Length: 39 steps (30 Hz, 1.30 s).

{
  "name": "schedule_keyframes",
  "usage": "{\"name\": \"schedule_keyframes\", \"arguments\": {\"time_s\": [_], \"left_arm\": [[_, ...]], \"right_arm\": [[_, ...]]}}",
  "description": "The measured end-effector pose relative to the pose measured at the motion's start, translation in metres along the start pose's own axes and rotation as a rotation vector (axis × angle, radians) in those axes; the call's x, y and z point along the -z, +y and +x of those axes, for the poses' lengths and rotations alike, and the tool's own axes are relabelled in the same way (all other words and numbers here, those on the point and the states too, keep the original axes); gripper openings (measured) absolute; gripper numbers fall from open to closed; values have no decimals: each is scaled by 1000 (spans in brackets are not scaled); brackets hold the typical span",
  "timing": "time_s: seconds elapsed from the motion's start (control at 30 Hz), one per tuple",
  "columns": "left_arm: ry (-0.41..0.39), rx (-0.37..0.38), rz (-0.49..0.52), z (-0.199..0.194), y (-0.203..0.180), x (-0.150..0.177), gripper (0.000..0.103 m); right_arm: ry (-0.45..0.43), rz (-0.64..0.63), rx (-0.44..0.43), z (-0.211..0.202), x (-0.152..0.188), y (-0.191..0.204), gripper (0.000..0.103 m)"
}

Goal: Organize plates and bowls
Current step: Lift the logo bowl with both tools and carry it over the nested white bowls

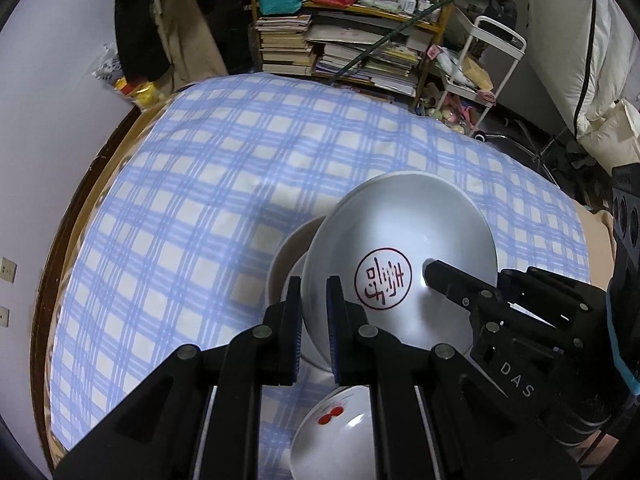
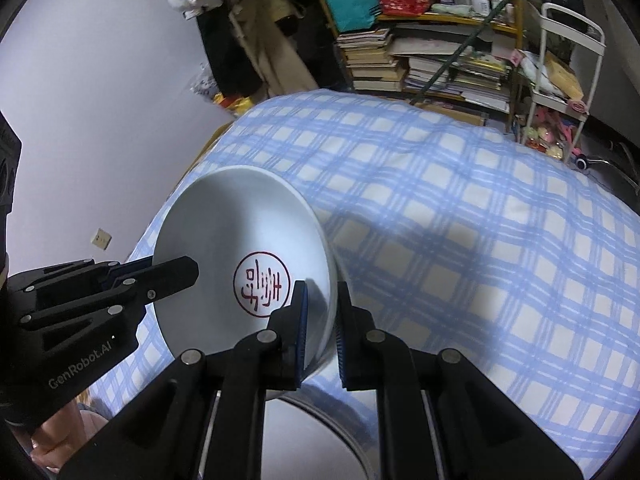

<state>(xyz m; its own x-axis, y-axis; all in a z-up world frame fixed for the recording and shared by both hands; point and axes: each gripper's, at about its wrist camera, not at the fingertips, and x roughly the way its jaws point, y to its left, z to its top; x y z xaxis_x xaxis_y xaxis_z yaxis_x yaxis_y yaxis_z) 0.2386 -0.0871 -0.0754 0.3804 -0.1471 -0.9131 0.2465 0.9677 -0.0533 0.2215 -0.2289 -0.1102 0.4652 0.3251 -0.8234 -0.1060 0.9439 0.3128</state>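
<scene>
A white plate [image 1: 404, 236] with a round red seal in its middle hangs tilted above the blue checked tablecloth [image 1: 208, 184]. My left gripper [image 1: 314, 298] is shut on its left rim, and my right gripper [image 1: 436, 276] is clamped on the opposite rim. In the right wrist view the same plate [image 2: 240, 224] fills the left half, with my right gripper [image 2: 322, 304] shut on its near-right edge and my left gripper [image 2: 190, 270] gripping the far side. Under the plate sits a beige bowl [image 1: 286, 252]. A white bowl with red dots [image 1: 332, 436] lies below my left fingers.
A grey round dish [image 2: 316, 436] lies under my right gripper. The round table's wooden edge [image 1: 86, 200] runs close to the wall on the left. Behind the table stand a shelf of stacked books [image 1: 344, 52] and a white trolley [image 1: 492, 56]. Checked cloth [image 2: 480, 240] stretches to the right.
</scene>
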Motion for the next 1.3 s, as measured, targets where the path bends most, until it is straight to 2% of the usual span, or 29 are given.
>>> {"name": "schedule_keyframes", "arguments": {"time_s": [0.2, 0.7, 0.87, 1.13, 1.3], "left_arm": [[10, 5, -29, 9, 14, 11, 10], [50, 14, -79, 42, 30, 30, 10], [46, 20, -76, 47, 30, 32, 10], [24, 25, -84, 46, 35, 31, 10], [18, 43, -91, 45, 39, 30, 10]], "right_arm": [[25, -23, 4, 13, 6, 13, 14], [19, -141, 100, 39, 17, 31, 15], [-33, -143, 162, 43, 23, 32, 15], [-90, -122, 149, 41, 27, 31, 15], [-108, -154, 182, 40, 30, 39, 15]]}}
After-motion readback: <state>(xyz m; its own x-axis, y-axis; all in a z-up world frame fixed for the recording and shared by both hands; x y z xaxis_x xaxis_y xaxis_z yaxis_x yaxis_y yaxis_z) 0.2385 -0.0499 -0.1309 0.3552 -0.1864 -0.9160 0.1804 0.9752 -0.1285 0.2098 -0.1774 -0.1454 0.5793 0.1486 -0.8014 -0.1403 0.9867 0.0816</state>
